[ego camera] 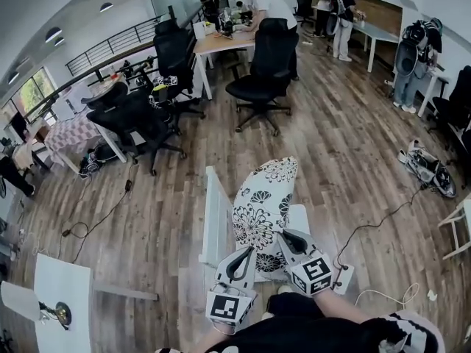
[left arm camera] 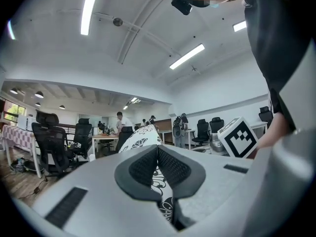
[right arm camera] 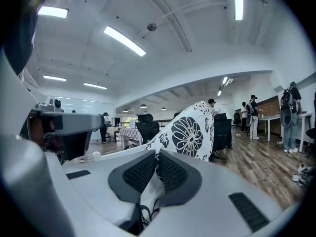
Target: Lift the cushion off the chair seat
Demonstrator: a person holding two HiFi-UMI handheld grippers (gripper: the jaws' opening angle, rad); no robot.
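**Head view.** The white cushion with a black flower print [ego camera: 261, 204] hangs over the white wooden chair [ego camera: 214, 212], whose pale seat shows only as a strip at the cushion's right. The cushion's long axis runs straight away from the person, from its near edge at the tongs to its far corner over the plank floor [ego camera: 346, 145]. The left tongs [ego camera: 249, 251] and the right tongs [ego camera: 284, 235] sit side by side on that near edge, the right a little further forward. Neither arm is clearly the nearer. All the cushion's length lies ahead of both, so the load is far out from the grip.

**Left gripper view.** The left tongs [left arm camera: 157, 154] are pressed together on a fold of the printed fabric, which shows below the pads. The cushion [left arm camera: 142, 136] rises ahead and slightly left of them. The right tongs' marker cube [left arm camera: 239, 137] is close by on the right.

**Right gripper view.** The right tongs [right arm camera: 158, 163] pinch the same edge, with cloth bunched between the pads. The cushion [right arm camera: 193, 131] climbs ahead and to the right, tilted upward. Whether its underside has cleared the seat I cannot tell. I judge that the coming move is to raise both hands evenly, so the far end does not sag.
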